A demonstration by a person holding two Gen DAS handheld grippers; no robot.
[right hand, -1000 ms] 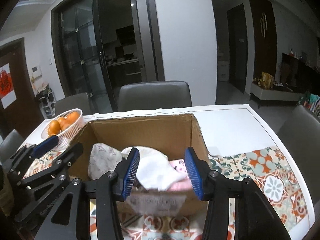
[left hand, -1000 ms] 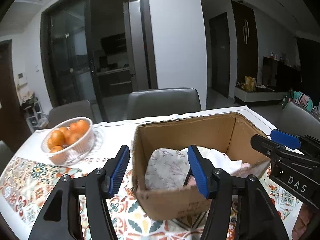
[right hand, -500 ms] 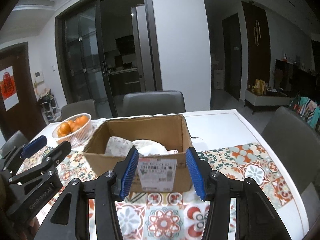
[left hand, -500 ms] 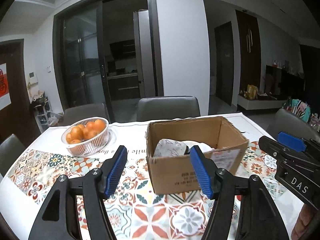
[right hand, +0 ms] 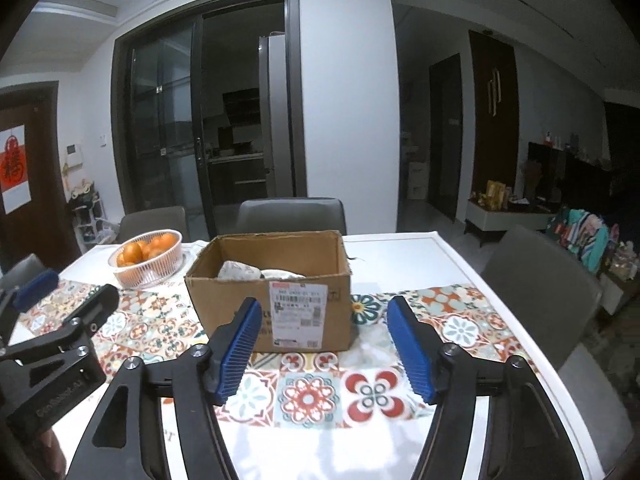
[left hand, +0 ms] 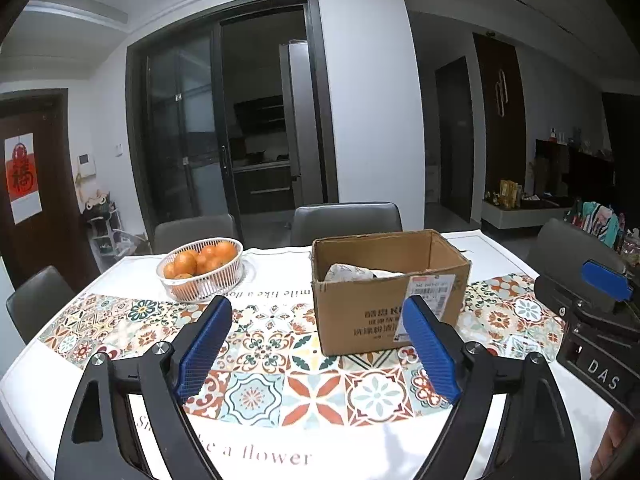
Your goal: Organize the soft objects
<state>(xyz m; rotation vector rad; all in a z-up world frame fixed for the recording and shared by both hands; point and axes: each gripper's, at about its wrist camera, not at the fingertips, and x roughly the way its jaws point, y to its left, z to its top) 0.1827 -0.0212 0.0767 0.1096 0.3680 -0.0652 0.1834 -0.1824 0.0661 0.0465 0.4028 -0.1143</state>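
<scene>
Both tools have drawn back from the cardboard box since the earlier frames, so the box now looks smaller and stands whole on the desk.

From the left wrist view, the left tool (left hand: 316,354) hangs above the patterned tablecloth (left hand: 256,360) with its blue fingers wide apart and nothing between them. The cardboard box (left hand: 390,292) sits ahead and slightly right, open top up, its long side running left to right, its labelled face toward the camera. Folded cloths (left hand: 360,272) peek over its rim. A white basket of oranges (left hand: 200,270) stands well to its left. The right tool (left hand: 592,312) shows at the right edge.

From the right wrist view, the right tool (right hand: 324,346) is spread apart and holds nothing. The box (right hand: 272,292) lies straight ahead, cloths (right hand: 240,270) inside, the basket (right hand: 146,262) beyond to the left, the left tool (right hand: 60,320) at the left edge.
</scene>
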